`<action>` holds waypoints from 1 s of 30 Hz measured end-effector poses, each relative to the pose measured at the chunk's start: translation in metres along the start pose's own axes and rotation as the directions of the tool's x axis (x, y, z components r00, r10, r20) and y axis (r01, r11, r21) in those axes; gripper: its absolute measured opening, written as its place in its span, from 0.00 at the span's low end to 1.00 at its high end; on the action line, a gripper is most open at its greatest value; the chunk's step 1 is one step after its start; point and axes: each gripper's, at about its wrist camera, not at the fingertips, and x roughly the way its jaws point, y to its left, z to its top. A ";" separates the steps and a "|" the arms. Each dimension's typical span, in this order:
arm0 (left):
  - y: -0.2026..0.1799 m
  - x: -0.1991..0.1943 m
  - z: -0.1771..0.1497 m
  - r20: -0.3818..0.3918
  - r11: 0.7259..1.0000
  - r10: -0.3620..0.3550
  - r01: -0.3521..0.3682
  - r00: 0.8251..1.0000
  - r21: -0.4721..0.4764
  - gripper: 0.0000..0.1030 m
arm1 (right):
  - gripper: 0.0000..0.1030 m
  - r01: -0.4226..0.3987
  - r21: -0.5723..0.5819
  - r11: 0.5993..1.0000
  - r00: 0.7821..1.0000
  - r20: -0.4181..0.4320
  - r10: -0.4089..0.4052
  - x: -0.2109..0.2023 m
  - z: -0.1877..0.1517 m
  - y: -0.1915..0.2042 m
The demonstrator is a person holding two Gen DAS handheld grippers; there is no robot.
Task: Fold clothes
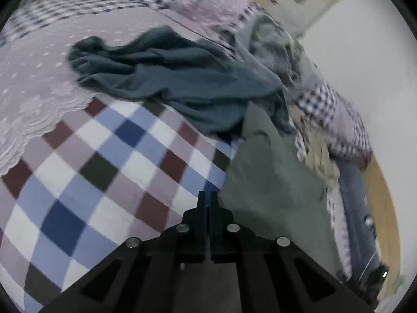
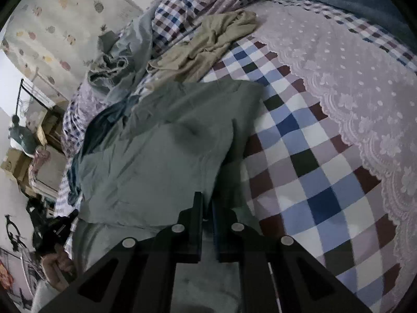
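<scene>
Gray-green cloth [image 2: 161,140] spread flat on the checked bed cover [image 2: 299,156], long side pointing away. Right gripper [image 2: 207,203] nearly closed, pinching its near edge. Left gripper [image 1: 207,200] closed, just beside the cloth's edge; hold unclear.

Bed covered by a checked quilt [image 1: 109,167] in blue, white, maroon and dark squares, with a pale lilac lace-edged dotted coverlet [image 2: 346,60] lying over its far part. Wall behind the bed carries cream wallpaper [image 2: 60,13] printed with small fruit motifs; a plain white wall [image 1: 370,60] adjoins, and a strip of yellowish floor [image 1: 383,195] shows along the bed's edge. Cardboard boxes [image 2: 15,164] and clutter stacked beside the bed; light dim, even.
</scene>
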 end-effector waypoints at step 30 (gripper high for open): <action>-0.020 -0.001 -0.004 -0.032 0.996 -0.086 0.087 0.996 0.016 0.06 | 0.42 -0.186 -0.446 0.875 0.981 -0.134 0.140 0.114 0.032 0.289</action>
